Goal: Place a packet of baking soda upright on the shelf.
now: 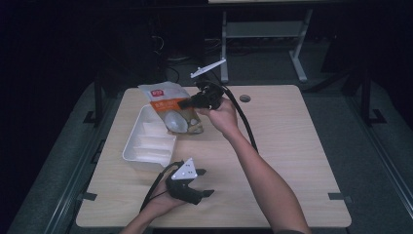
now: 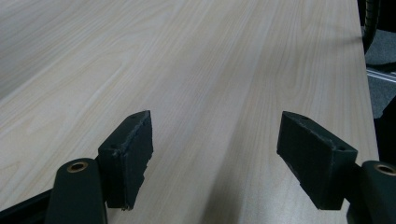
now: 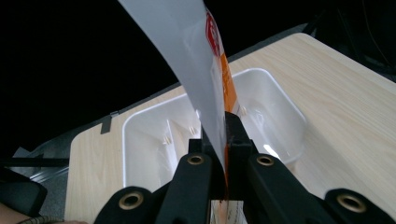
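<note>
- In the high view, on the far left part of the wooden table (image 1: 292,146), the right gripper (image 1: 187,103) is holding a food packet (image 1: 170,109) by its edge; the jaws are pressed together on it. The packet, white and orange, is hanging above the far end of the white tray (image 1: 132,148), and I cannot tell if it is touching the tray.
- The tray is lying near the left edge of the table, with a divider inside. A black cable (image 1: 243,122) is running from the right gripper along the person's forearm.
- The left gripper (image 1: 203,183) is resting near the front edge, just beside the near corner of the tray, with its jaws standing wide and nothing between them. A round hole (image 1: 245,98) is sitting in the far part of the table, well apart from both grippers.
- In the left gripper view, the left gripper (image 2: 215,163) is pointing over bare wood (image 2: 210,70), and the jaws are wide apart.
- In the right gripper view, the right gripper (image 3: 223,135) is clamping the packet (image 3: 191,51), which is rising tilted from the closed jaws and hiding the middle of the tray (image 3: 275,98) behind it. The tray's compartments (image 3: 149,140) are showing on both sides of the packet.
</note>
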Tool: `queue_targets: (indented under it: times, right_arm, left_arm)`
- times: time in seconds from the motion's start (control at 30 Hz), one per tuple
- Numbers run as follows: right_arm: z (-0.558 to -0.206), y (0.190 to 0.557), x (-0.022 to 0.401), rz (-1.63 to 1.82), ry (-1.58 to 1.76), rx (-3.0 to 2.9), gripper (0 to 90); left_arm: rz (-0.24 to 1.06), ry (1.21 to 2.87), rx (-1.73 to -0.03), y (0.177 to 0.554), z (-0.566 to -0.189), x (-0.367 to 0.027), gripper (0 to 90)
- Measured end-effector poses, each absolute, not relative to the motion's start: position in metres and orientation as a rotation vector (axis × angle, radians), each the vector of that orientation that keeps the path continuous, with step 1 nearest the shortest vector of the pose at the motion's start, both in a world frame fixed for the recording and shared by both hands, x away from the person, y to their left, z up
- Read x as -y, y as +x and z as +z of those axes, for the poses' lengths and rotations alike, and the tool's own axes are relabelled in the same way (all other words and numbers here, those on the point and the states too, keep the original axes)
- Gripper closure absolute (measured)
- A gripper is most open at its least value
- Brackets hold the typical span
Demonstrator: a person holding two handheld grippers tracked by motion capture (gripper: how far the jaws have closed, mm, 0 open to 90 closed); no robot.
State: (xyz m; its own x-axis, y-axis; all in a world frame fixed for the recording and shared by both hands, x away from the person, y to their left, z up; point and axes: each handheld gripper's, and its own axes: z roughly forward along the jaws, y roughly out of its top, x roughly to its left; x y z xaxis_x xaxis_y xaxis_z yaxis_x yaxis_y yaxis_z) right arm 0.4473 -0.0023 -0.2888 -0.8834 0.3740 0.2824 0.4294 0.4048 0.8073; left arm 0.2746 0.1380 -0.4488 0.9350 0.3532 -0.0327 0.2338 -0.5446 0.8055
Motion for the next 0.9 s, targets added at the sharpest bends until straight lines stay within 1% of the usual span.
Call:
queue_targets:
  times: [0.33, 0.9]
  right_arm:
    - [-0.284, 0.445, -0.018, -1.532, -0.680, 2.576, 90.0]
    - [-0.292, 0.445, -0.055, -1.515, -0.610, 2.545, 90.0]
  left_arm:
    - [0.168, 2.171, -0.415, 0.275, -0.449, -0.140, 26.4]
    - [0.166, 2.175, -0.418, 0.274, -0.449, -0.142, 26.0]
